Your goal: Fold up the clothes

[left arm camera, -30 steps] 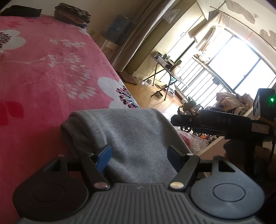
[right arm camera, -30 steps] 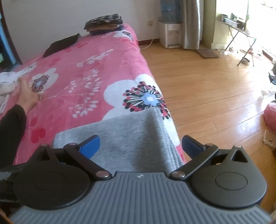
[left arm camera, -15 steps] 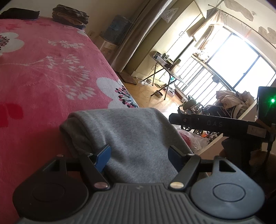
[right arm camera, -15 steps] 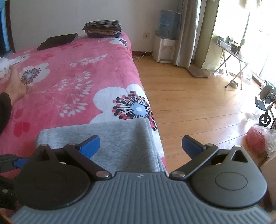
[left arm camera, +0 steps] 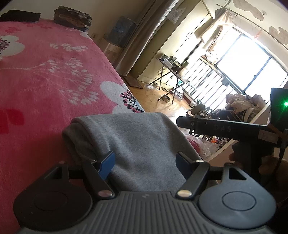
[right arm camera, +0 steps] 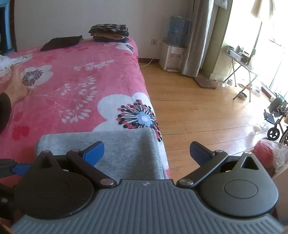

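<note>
Two blue-tipped jaws of the left gripper (left arm camera: 144,161) stand wide apart in the left wrist view, with the folded grey garment (left arm camera: 136,144) lying between and beneath them; nothing is pinched. The garment sits at the near corner of the pink floral bedspread (left arm camera: 45,75), its rounded fold toward the bed's middle and its other side draped over the bed's edge. At the far end of the bed lie a stack of folded clothes (left arm camera: 72,17) and a flat black garment (left arm camera: 18,15). To the right, the other gripper's black body (left arm camera: 226,128) crosses the view, with a folding table (left arm camera: 171,72) by the bright window beyond.

From the right wrist view, the right gripper (right arm camera: 146,153) also has its jaws spread wide, holding nothing. Its left pad is over the grey garment (right arm camera: 115,147), its right pad out over the wooden floor (right arm camera: 198,111). The garment lies at the bed's near corner, right along the side edge of the bedspread (right arm camera: 75,84). A bare foot (right arm camera: 16,86) rests on the bedspread at the left. The folded stack (right arm camera: 109,33) and black garment (right arm camera: 62,42) sit at the far edge; a water dispenser (right arm camera: 173,46) stands against the wall.
</note>
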The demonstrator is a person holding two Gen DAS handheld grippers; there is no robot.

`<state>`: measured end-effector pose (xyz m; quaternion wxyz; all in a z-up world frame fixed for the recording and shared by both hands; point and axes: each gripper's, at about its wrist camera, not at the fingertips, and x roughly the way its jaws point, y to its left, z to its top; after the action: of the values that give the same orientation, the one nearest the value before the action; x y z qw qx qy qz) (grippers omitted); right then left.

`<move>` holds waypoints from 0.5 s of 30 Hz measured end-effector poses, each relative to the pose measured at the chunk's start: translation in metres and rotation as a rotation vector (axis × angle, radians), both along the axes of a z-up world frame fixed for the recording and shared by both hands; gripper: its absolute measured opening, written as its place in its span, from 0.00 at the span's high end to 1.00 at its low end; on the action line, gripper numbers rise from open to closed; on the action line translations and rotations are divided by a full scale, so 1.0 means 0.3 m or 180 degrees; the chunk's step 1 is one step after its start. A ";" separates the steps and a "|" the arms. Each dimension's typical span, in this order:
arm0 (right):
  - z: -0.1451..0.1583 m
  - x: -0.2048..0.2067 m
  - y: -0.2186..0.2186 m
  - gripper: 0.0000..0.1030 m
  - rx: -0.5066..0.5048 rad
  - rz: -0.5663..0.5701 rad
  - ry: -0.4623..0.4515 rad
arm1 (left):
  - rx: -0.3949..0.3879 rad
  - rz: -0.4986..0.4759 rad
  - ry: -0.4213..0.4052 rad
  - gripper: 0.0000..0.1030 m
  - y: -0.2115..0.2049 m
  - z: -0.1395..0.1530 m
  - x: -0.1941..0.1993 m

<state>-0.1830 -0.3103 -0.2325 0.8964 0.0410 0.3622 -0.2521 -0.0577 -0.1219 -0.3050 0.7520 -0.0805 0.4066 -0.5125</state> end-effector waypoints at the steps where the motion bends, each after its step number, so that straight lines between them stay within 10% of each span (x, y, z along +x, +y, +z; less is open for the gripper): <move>1: -0.002 0.001 0.001 0.01 0.0007 0.0017 0.0019 | 0.0002 0.0000 -0.0004 0.27 0.000 0.000 -0.001; 15: -0.002 -0.005 0.003 0.01 0.0034 0.0106 0.0040 | 0.0005 0.0002 -0.0011 0.26 0.002 0.002 -0.004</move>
<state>-0.1845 -0.3093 -0.2330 0.8980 0.0382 0.3698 -0.2354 -0.0589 -0.1212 -0.3043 0.7529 -0.0792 0.4056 -0.5121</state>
